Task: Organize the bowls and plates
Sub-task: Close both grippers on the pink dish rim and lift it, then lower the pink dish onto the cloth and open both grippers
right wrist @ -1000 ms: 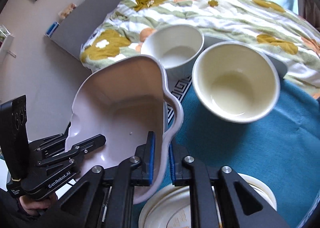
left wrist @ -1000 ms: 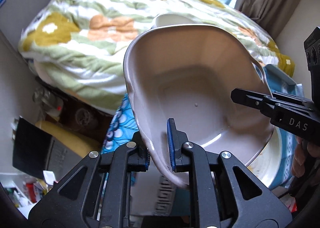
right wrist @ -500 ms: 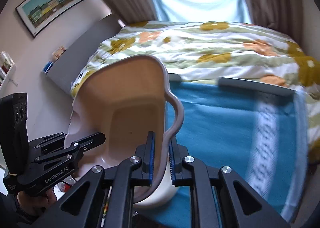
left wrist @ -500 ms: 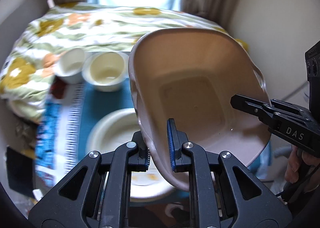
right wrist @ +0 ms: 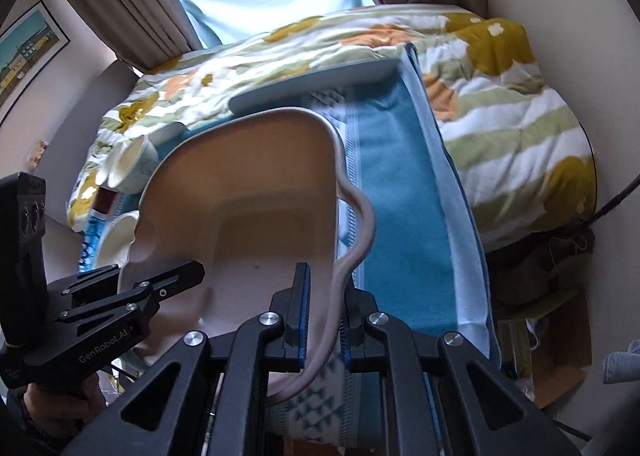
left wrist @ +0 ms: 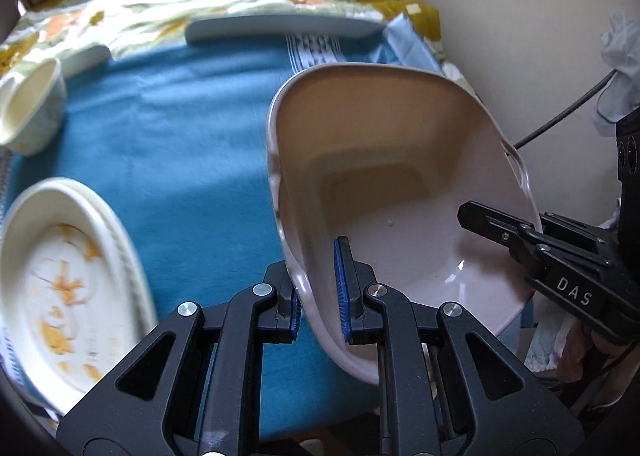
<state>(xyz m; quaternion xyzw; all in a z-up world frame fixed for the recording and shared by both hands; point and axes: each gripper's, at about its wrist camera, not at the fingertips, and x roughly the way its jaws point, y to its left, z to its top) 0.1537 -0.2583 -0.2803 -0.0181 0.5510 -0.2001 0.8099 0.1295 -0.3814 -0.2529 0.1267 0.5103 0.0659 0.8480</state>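
A large pale pink dish with handles is held in the air above the blue cloth by both grippers. My left gripper is shut on its left rim. My right gripper is shut on its right handle edge; the dish also shows in the right wrist view. A cream oval plate with orange flecks lies at the left on the cloth. A cream bowl stands at the far left; in the right wrist view two bowls sit beyond the dish.
The blue cloth covers a table with a pale raised edge. A flowered quilt lies behind and to the right. A wall and a cable are at the right.
Both grippers have swung the pink dish rightward over the table. The bowls and oval plate have shifted to the left of the views, and the table's right part now lies beneath the dish.
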